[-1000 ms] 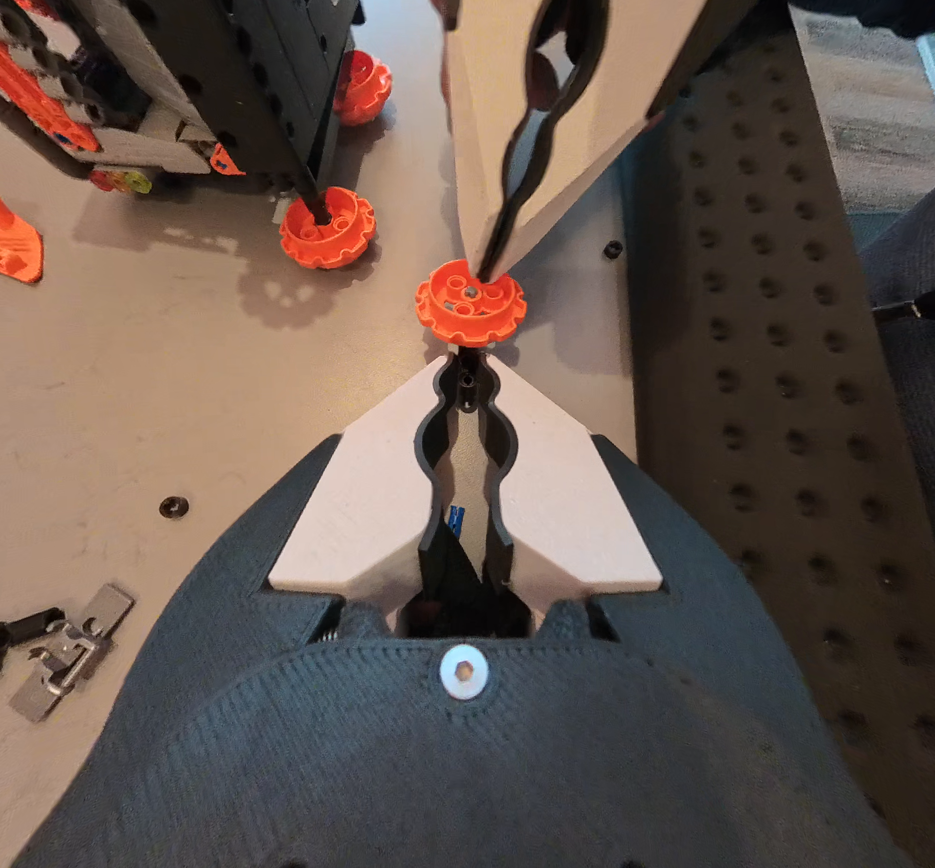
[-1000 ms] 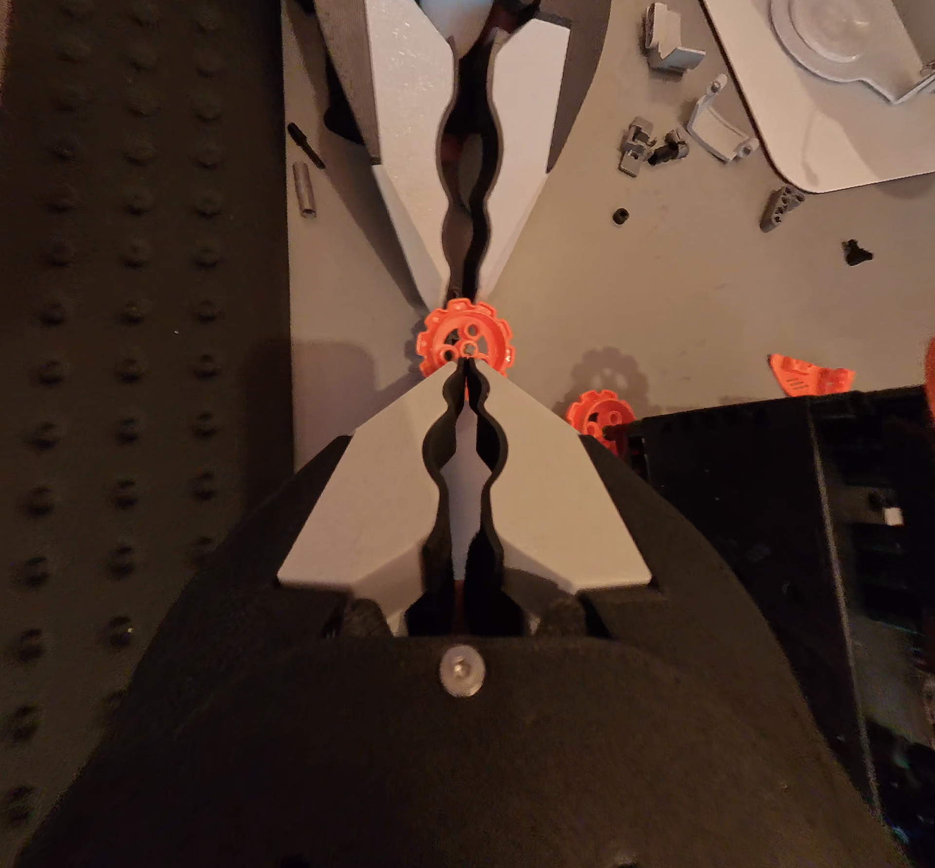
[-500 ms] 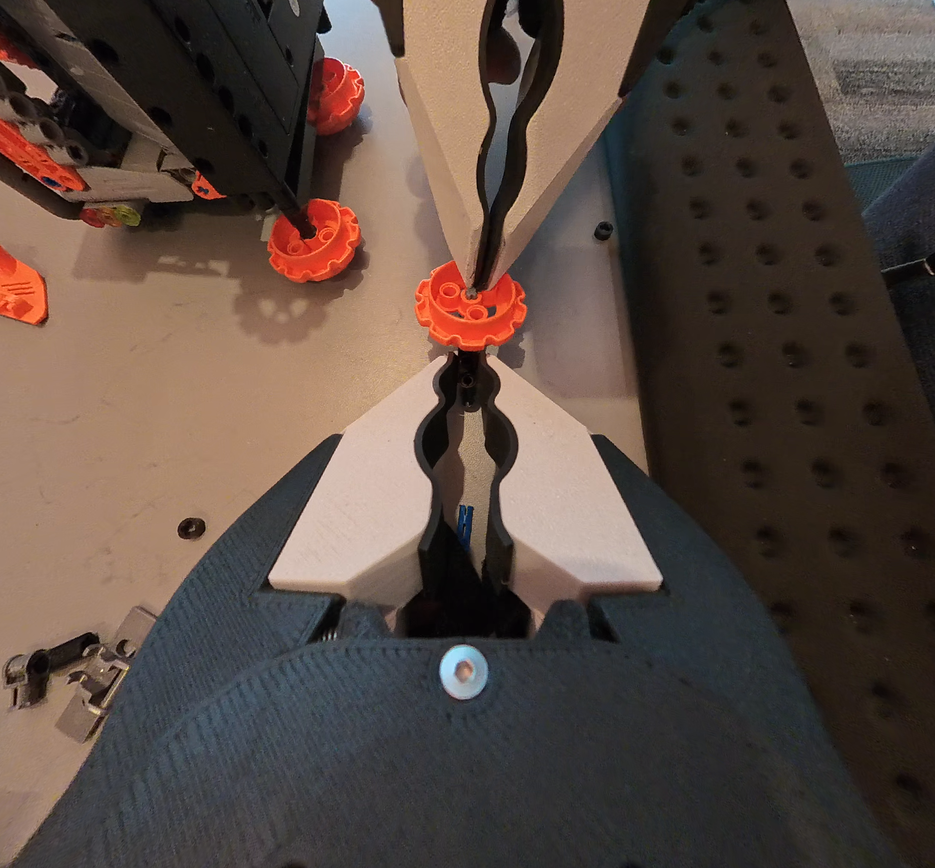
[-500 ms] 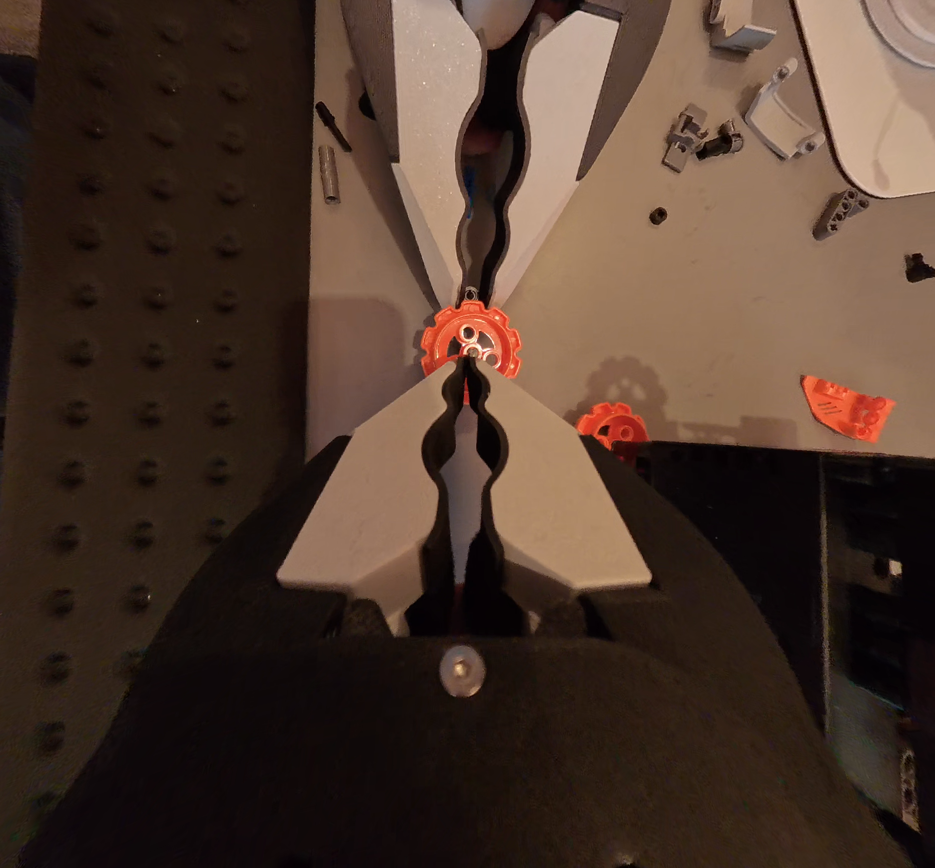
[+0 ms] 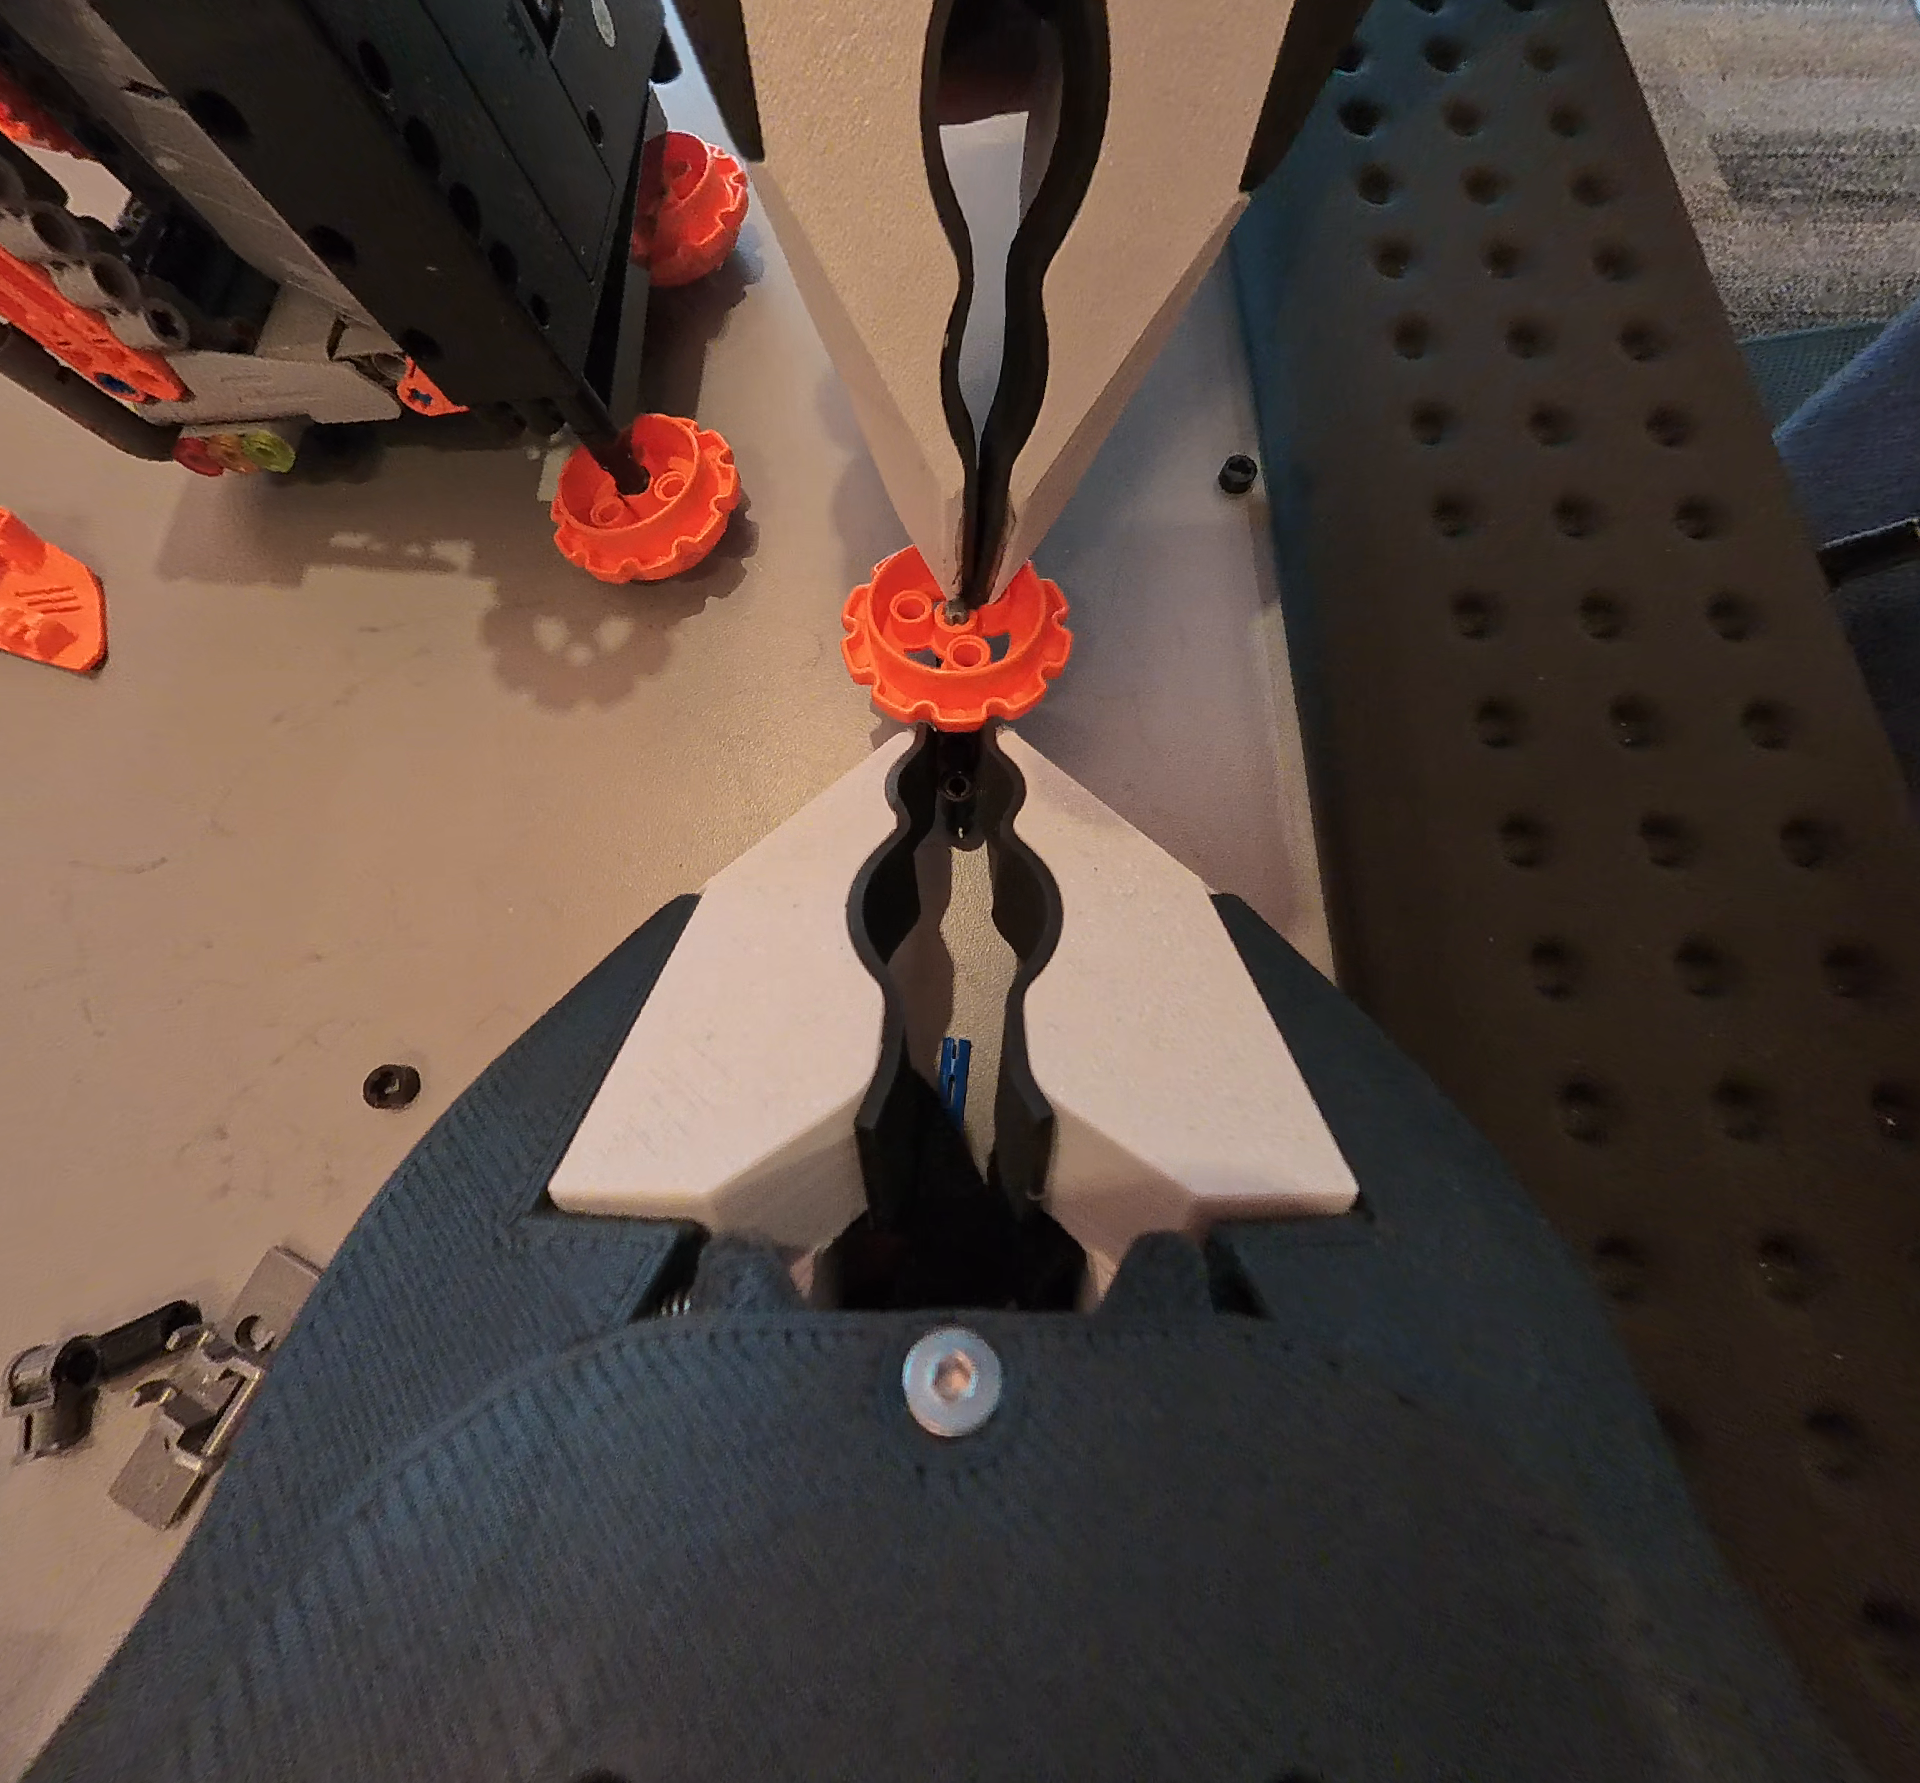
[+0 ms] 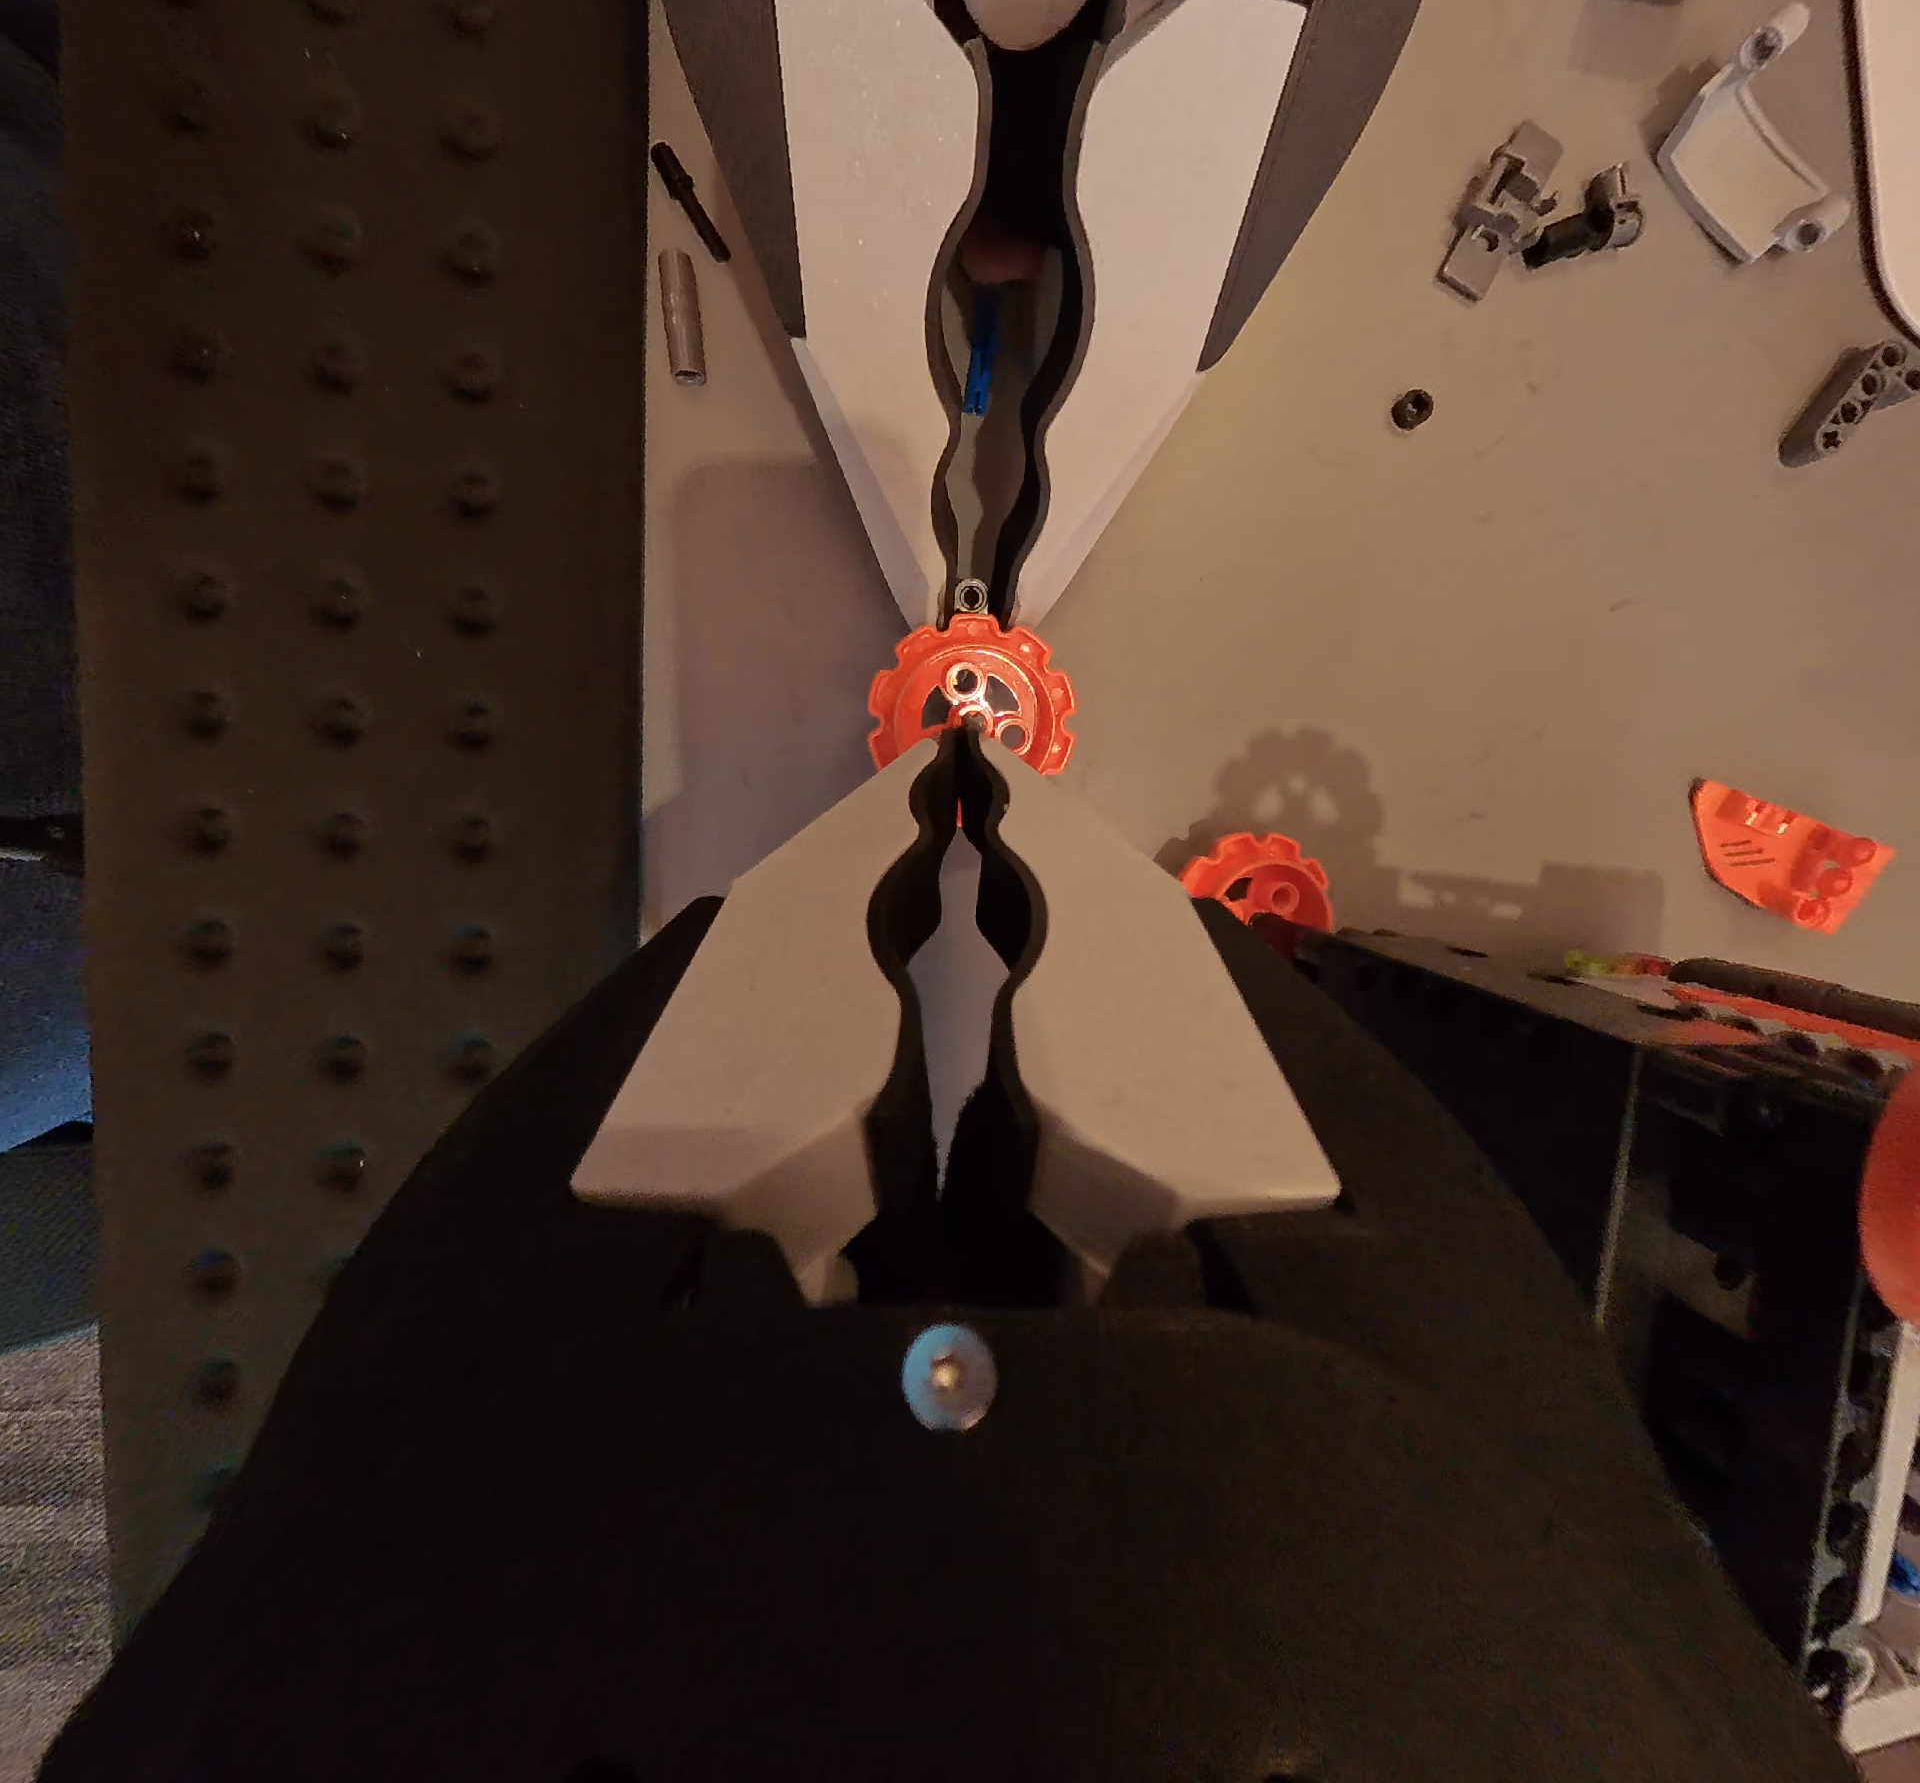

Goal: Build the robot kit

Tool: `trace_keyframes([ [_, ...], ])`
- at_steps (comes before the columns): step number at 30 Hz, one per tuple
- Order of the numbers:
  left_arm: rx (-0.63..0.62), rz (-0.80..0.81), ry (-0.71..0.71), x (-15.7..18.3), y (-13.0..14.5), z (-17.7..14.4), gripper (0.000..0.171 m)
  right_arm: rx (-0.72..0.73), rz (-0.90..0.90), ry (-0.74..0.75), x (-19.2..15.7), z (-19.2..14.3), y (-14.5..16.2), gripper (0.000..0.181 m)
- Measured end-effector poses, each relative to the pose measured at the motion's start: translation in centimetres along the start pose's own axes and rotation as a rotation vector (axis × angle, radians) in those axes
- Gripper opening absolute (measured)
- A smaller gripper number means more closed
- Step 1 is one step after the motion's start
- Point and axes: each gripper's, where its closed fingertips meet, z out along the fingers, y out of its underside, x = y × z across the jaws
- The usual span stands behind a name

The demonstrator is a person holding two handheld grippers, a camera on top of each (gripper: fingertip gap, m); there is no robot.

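Note:
An orange toothed wheel [image 5: 956, 653] hangs above the grey table between my two grippers. My left gripper [image 5: 956, 746] is shut on a small dark connector [image 5: 957, 788] that sticks out of the wheel's near rim. My right gripper [image 5: 971, 580] comes from the far side and is shut on a grey pin [image 5: 951, 613] in the wheel's hub. In the right wrist view the wheel [image 6: 971, 699] sits just past my right gripper [image 6: 961, 746]. There the left gripper [image 6: 977, 580] pinches the connector [image 6: 971, 595] from the far side.
A black and orange brick-built vehicle [image 5: 364, 175] stands at the left on orange wheels [image 5: 644, 512]. A black studded mat [image 5: 1610, 694] lies at the right. Loose grey parts [image 5: 156, 1390], an orange panel [image 6: 1787, 855], a grey tube [image 6: 683, 315] and a white tray [image 6: 1881, 71] are on the table.
Both grippers kept their hold. The orange wheel has turned a little between them, and the right gripper has swung to line up straight opposite the left.

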Motion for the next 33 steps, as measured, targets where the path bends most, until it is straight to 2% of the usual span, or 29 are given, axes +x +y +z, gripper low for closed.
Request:
trace_keyframes([
  [22,0.003,0.008,0.005,0.0,-0.1,0.2,0.007,-0.103,-0.002,-0.027,-0.2,0.1,0.1,0.0],
  [23,0.001,0.007,-0.003,-0.1,0.0,0.3,0.007,-0.125,-0.009,-0.052,-1.0,0.5,0.6,0.0],
  [24,-0.023,0.02,-0.07,-1.0,0.3,0.4,0.005,-0.101,-0.018,-0.079,-1.5,1.8,0.4,0.0],
  [25,-0.022,0.043,-0.061,-1.1,0.5,0.0,0.004,-0.073,-0.043,-0.063,-1.5,2.4,-0.1,0.0],
  [27,-0.004,0.016,-0.047,-1.0,0.4,-0.2,0.008,-0.079,-0.065,0.006,-1.4,1.7,-0.4,0.0],
  [30,-0.036,0.077,-0.061,-0.6,-0.1,0.2,0.007,0.016,-0.024,0.035,-0.5,-0.5,-0.8,0.0],
  [33,-0.023,0.036,-0.049,-0.8,0.0,0.0,0.007,0.073,-0.021,0.014,-1.9,-2.2,-0.5,0.0],
])
